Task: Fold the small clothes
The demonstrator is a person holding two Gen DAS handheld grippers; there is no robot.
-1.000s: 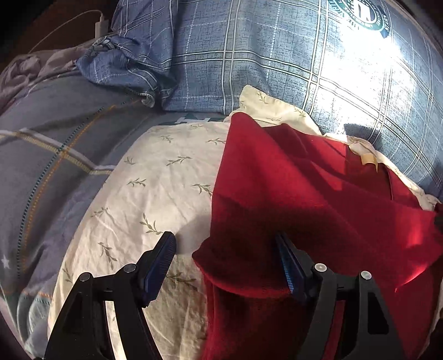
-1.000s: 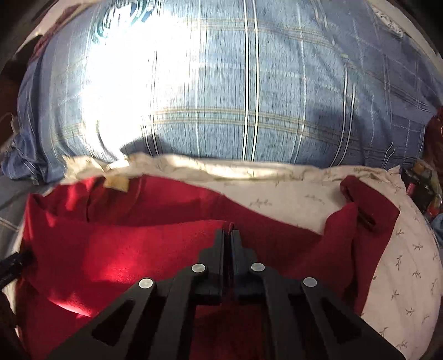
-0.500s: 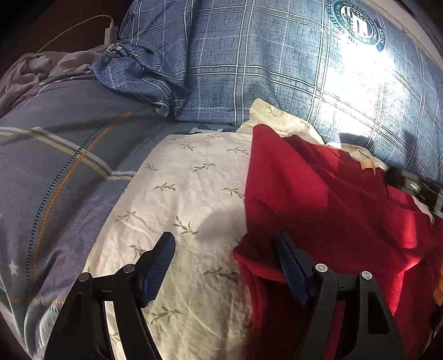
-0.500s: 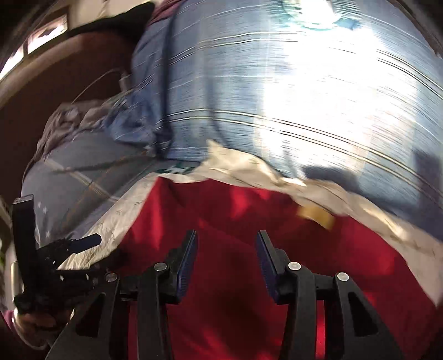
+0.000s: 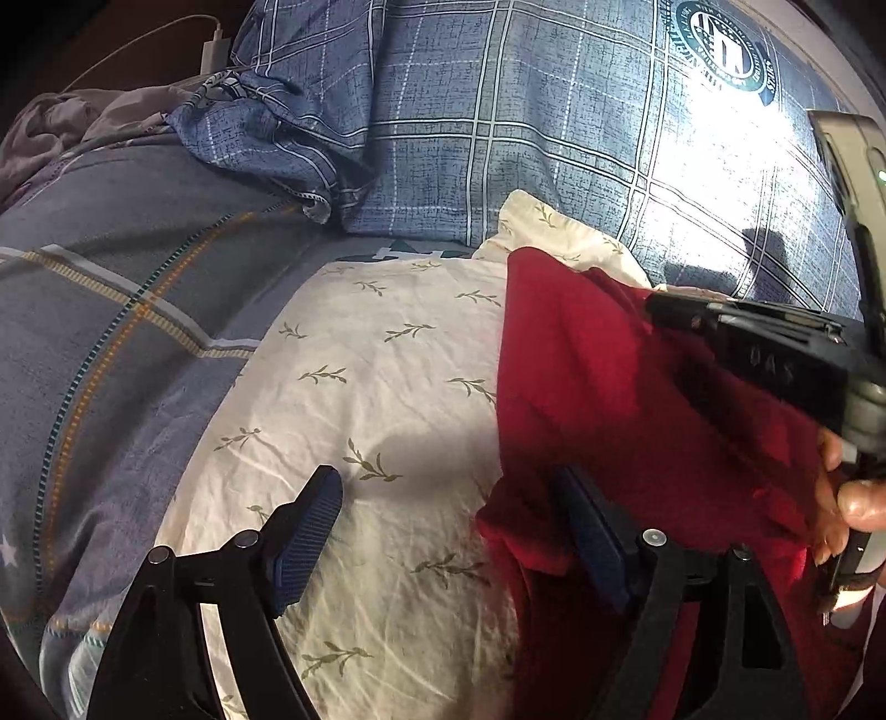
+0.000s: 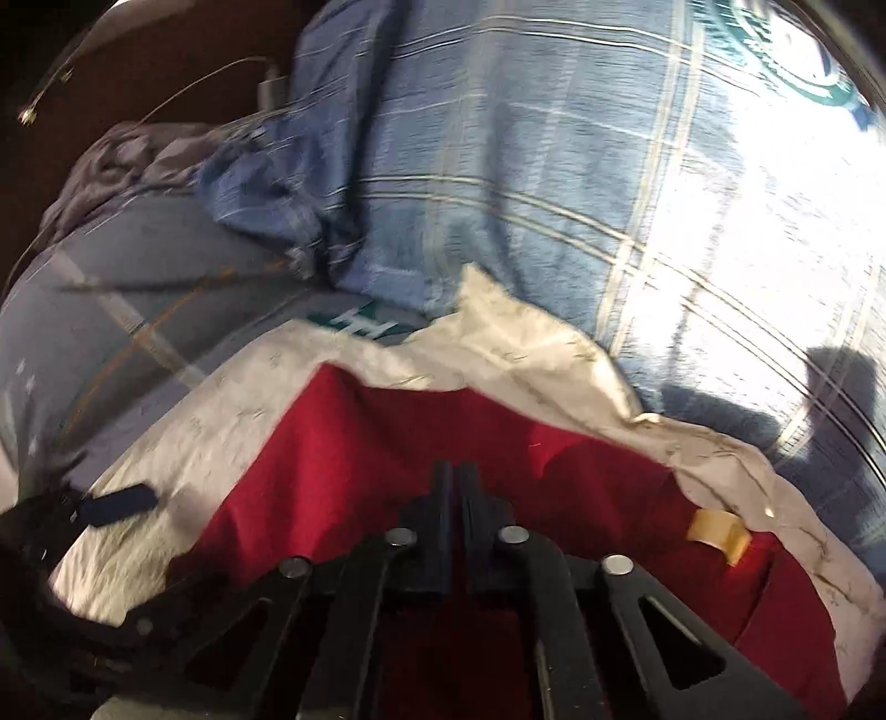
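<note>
A red garment (image 5: 609, 387) lies on a cream leaf-print cloth (image 5: 360, 387) on the bed, its beige neck tag (image 6: 717, 531) toward the pillow. My left gripper (image 5: 446, 482) hovers at the garment's left edge, its jaws opening. A folded red corner lies just inside its right finger (image 5: 587, 531), and the pads do not press it. My right gripper (image 6: 454, 476) is shut, its tips low over the red garment (image 6: 360, 471) near the far edge. Whether it nips cloth is hidden. In the left wrist view the right gripper (image 5: 659, 304) reaches in from the right, held by a hand (image 5: 853, 498).
A blue plaid pillow (image 5: 526, 138) rises right behind the cream cloth. A grey checked duvet (image 5: 111, 332) covers the left side. A white charger with its cable (image 5: 213, 47) lies at the far left by the dark headboard.
The right gripper swung left across the garment, opened midway and has shut again near the far edge. The left gripper barely moved, and the red corner now lies nearer its right finger.
</note>
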